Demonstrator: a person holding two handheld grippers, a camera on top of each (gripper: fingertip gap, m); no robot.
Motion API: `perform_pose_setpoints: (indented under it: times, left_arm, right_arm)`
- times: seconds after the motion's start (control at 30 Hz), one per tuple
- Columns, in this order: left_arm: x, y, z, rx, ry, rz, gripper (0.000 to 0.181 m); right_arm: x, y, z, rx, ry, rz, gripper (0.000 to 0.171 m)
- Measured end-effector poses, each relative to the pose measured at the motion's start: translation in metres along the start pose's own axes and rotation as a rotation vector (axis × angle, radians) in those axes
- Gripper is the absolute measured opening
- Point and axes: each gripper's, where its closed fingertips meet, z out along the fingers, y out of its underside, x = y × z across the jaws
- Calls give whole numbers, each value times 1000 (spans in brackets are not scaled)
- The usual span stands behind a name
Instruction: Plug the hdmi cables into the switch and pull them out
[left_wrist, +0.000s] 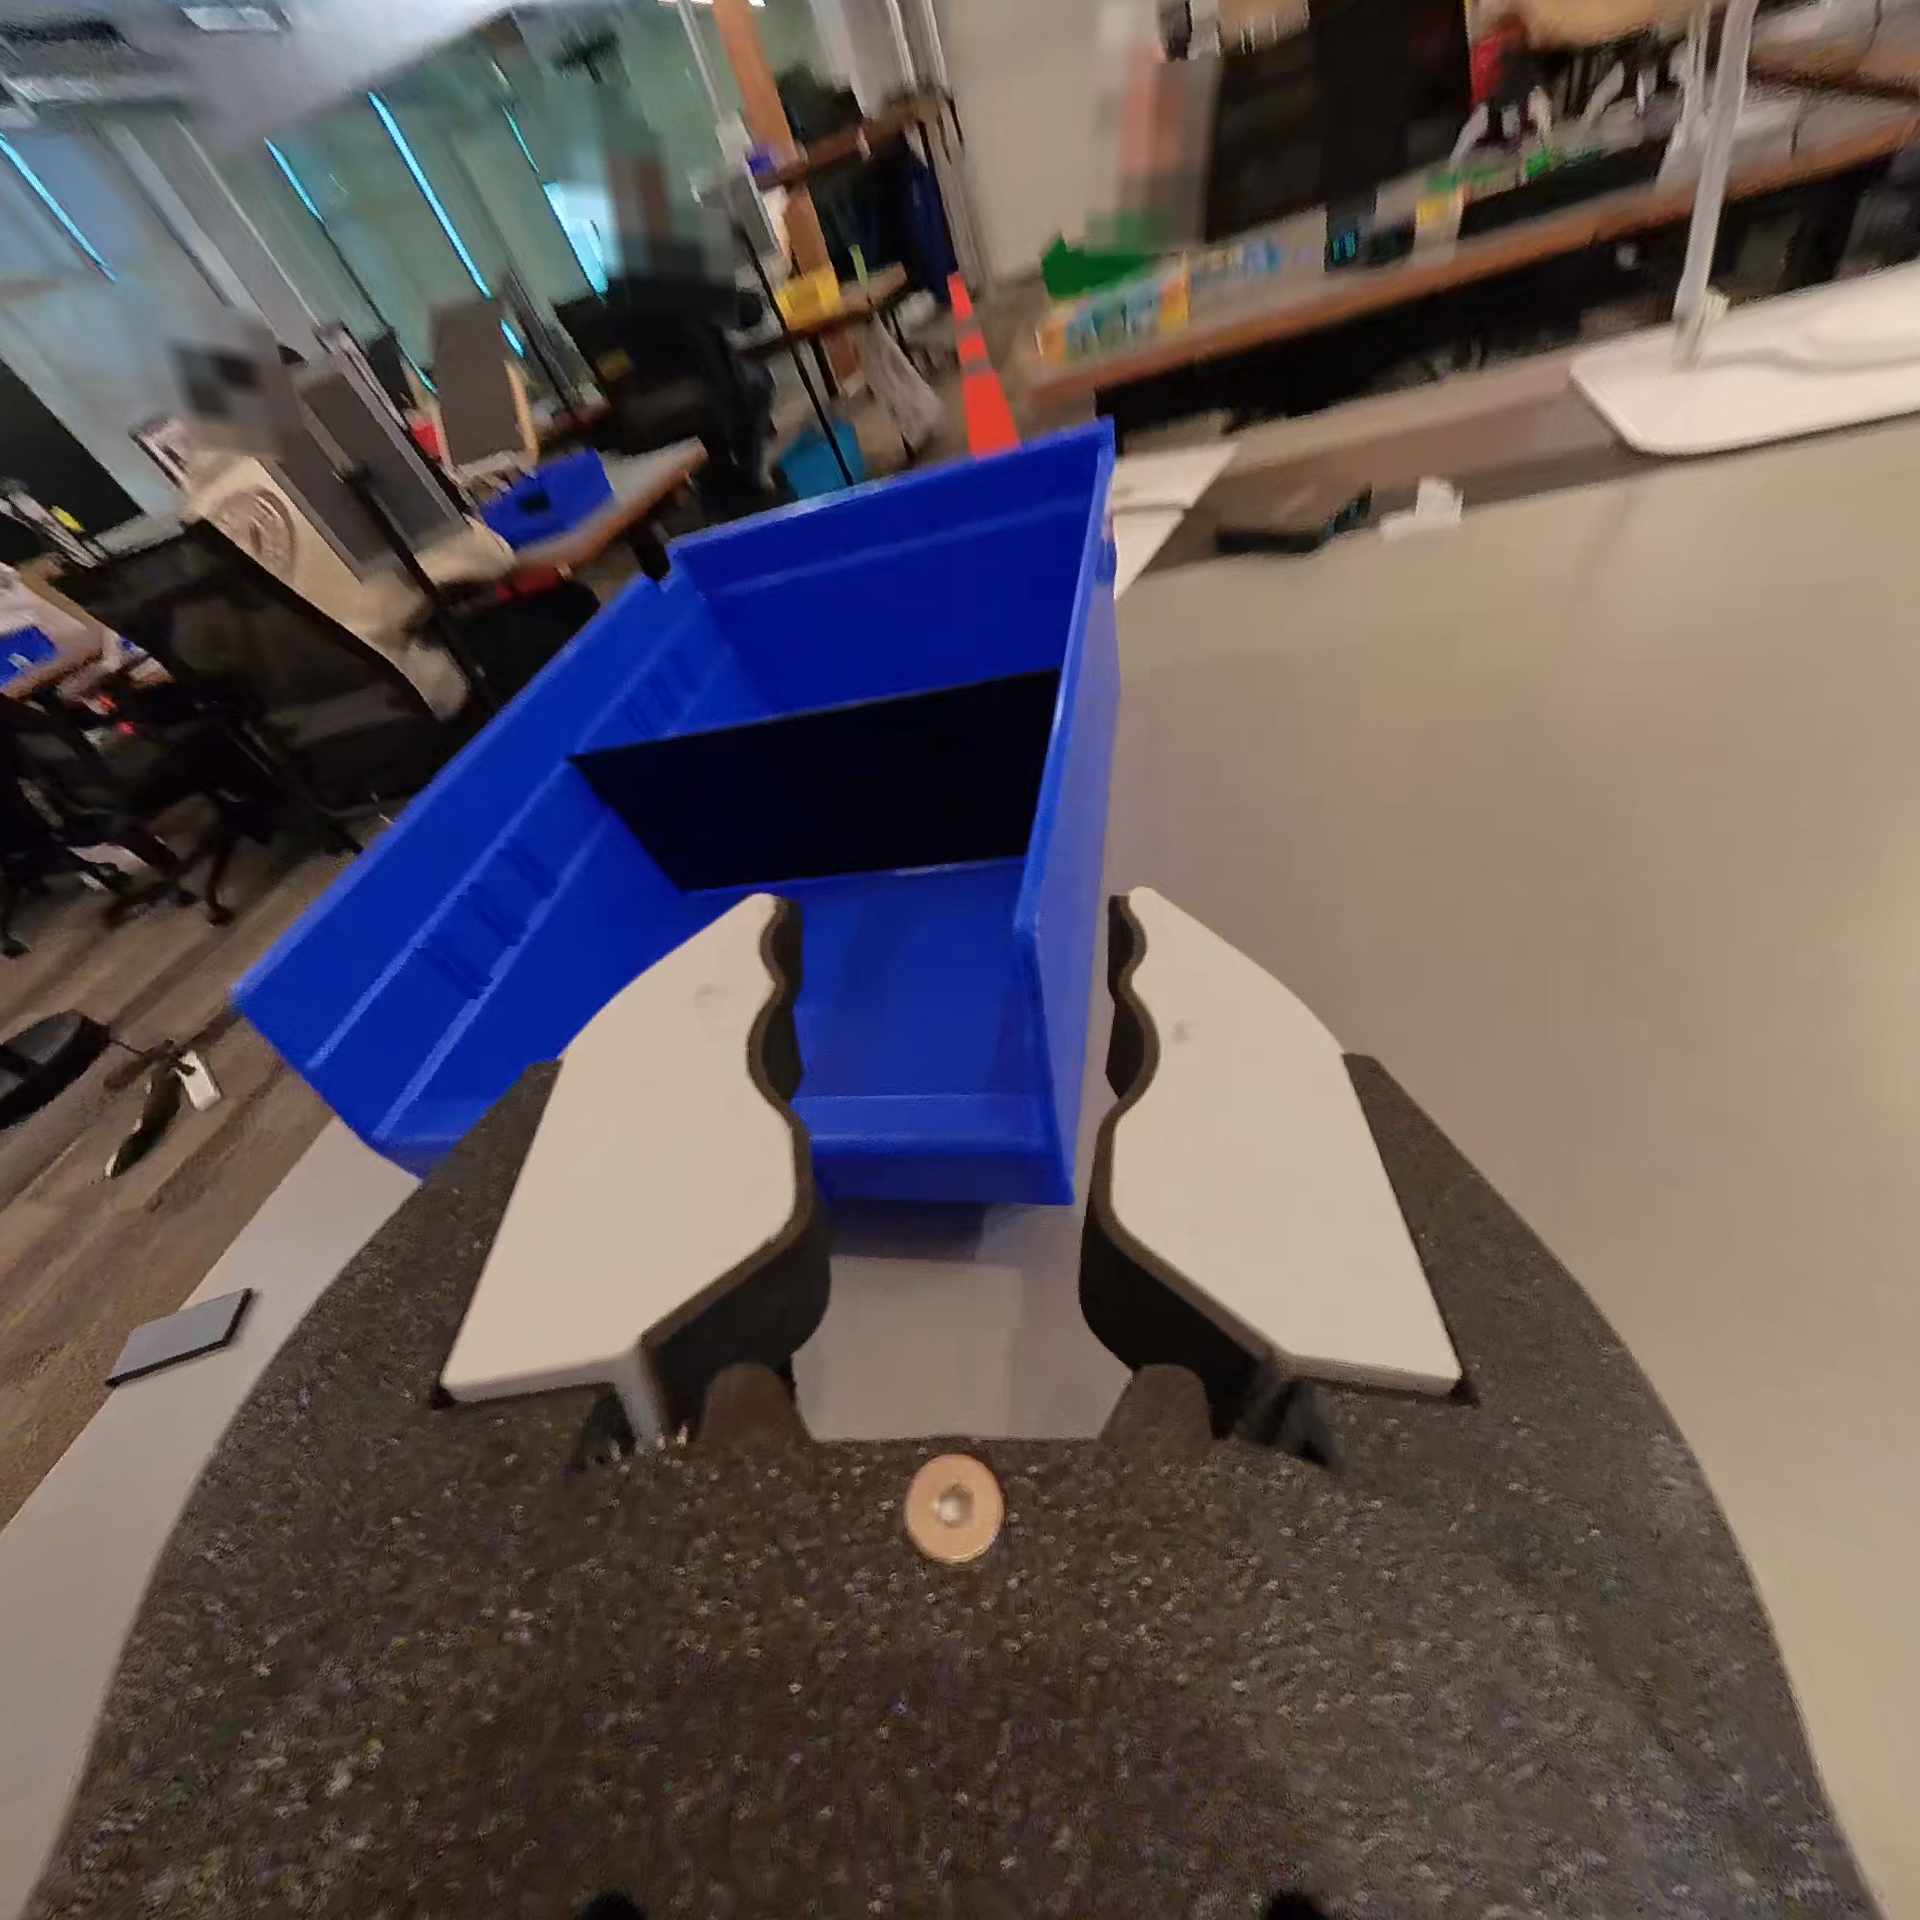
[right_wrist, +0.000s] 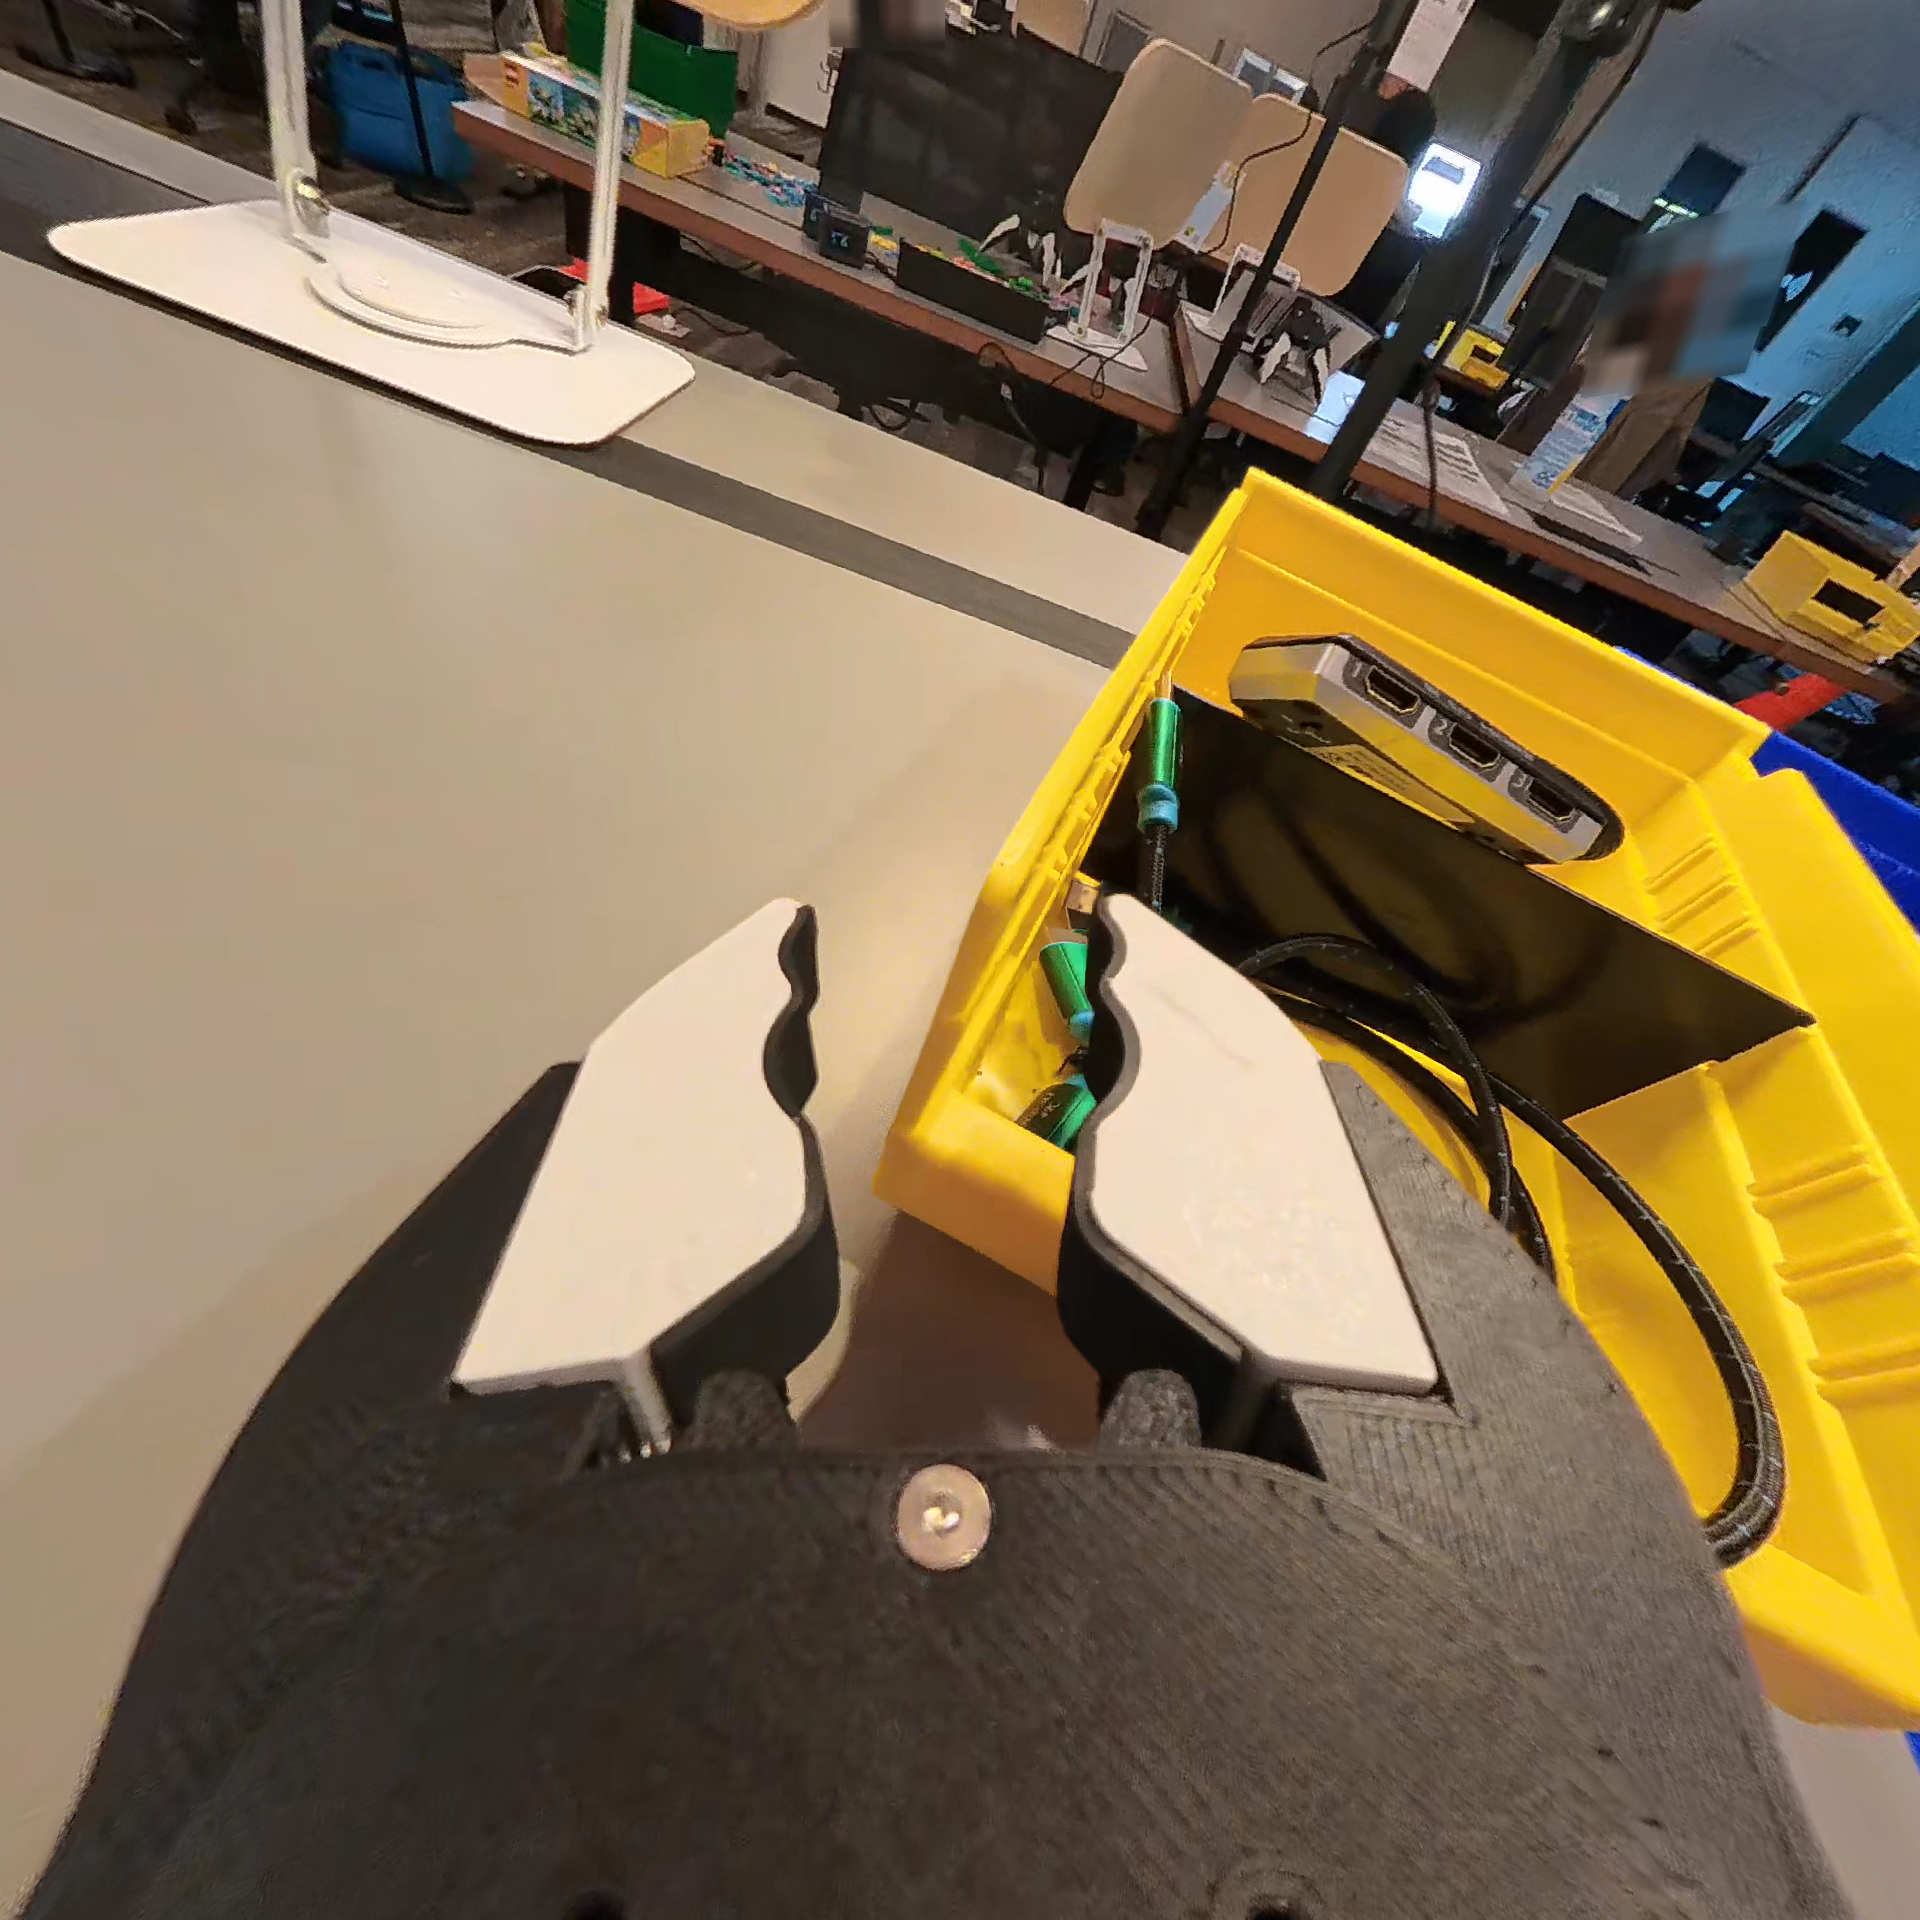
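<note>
In the right wrist view a yellow bin stands on the grey table. A grey HDMI switch with three ports leans in its far compartment, behind a black divider. Black braided cables with green plugs lie in the near compartment. My right gripper is open and empty, straddling the bin's near left corner. In the left wrist view my left gripper is open and empty, just before an empty blue bin with a black divider.
A white lamp base stands at the table's far left; it also shows in the left wrist view. A blue bin edge sits behind the yellow bin. The table ends left of the blue bin. Other desks and chairs lie beyond. Some 65 cm of space lies between my two pairs of fingers. The right tips stand about 10 cm off the grey HDMI switch.
</note>
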Motion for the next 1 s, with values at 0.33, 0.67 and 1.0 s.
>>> perform_pose_setpoints:
  times: [0.33,0.67,1.0]
  left_arm:
    - [13,27,57,-109,-6,222,34]
    - [30,23,28,-33,118,244,11]
    - [72,15,-48,188,384,256,5]
  right_arm:
    - [6,4,13,-55,123,-117,41]
    - [13,2,3,-41,122,-96,10]
    - [7,12,-33,-3,-4,-1,5]
